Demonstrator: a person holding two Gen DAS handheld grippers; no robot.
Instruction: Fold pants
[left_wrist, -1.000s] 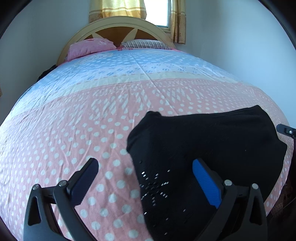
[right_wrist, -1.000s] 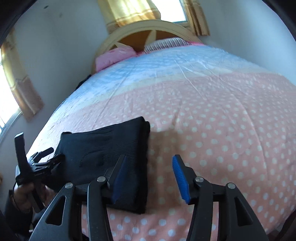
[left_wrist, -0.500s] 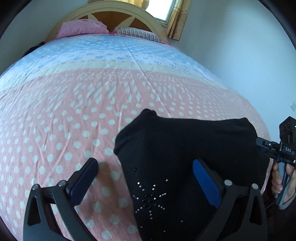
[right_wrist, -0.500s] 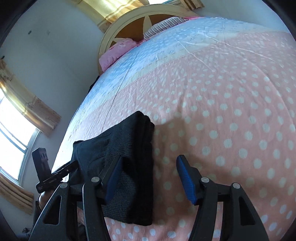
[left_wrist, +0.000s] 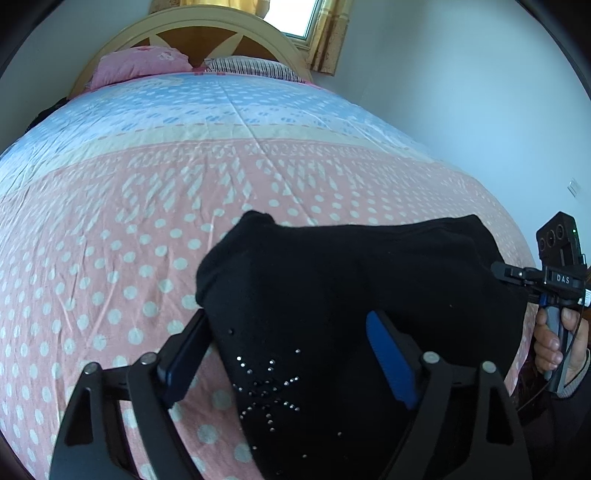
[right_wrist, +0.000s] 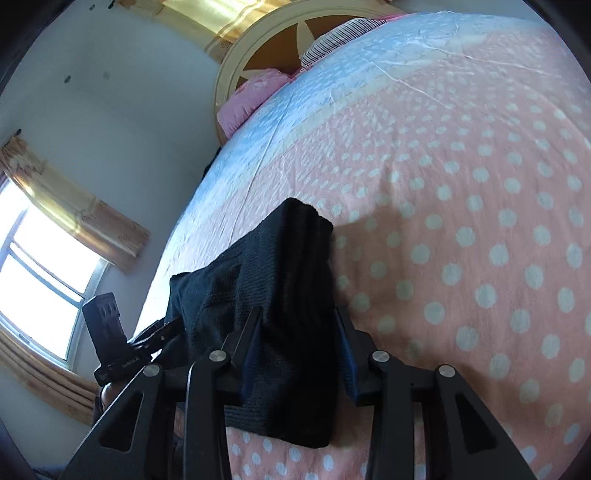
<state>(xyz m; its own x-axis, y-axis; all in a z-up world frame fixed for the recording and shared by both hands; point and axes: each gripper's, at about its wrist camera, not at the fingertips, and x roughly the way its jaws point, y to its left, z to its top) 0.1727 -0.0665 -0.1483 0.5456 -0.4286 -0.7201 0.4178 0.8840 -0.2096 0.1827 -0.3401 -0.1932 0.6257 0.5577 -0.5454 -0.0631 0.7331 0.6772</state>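
The black pants (left_wrist: 351, 280), folded into a thick pad with a rhinestone star on the near part, lie at the near end of the bed. My left gripper (left_wrist: 288, 354) straddles their left end, blue pads pressed against the fabric that fills the gap. In the right wrist view the pants (right_wrist: 280, 266) run away from the camera, and my right gripper (right_wrist: 299, 350) is shut on their near right edge. Each view shows the other gripper at the opposite end: the right gripper (left_wrist: 517, 275), the left gripper (right_wrist: 162, 328).
The pink polka-dot bedspread (left_wrist: 147, 221) stretches far ahead to a pink pillow (left_wrist: 140, 66), a striped pillow (left_wrist: 251, 68) and a cream headboard (left_wrist: 199, 33). A white wall (left_wrist: 461, 92) runs along the bed's right side. A hand (left_wrist: 554, 343) holds the right gripper's handle.
Both grippers moved in onto the pants' ends and their jaws narrowed until the pads press the fabric. The cloth has bunched up slightly between them.
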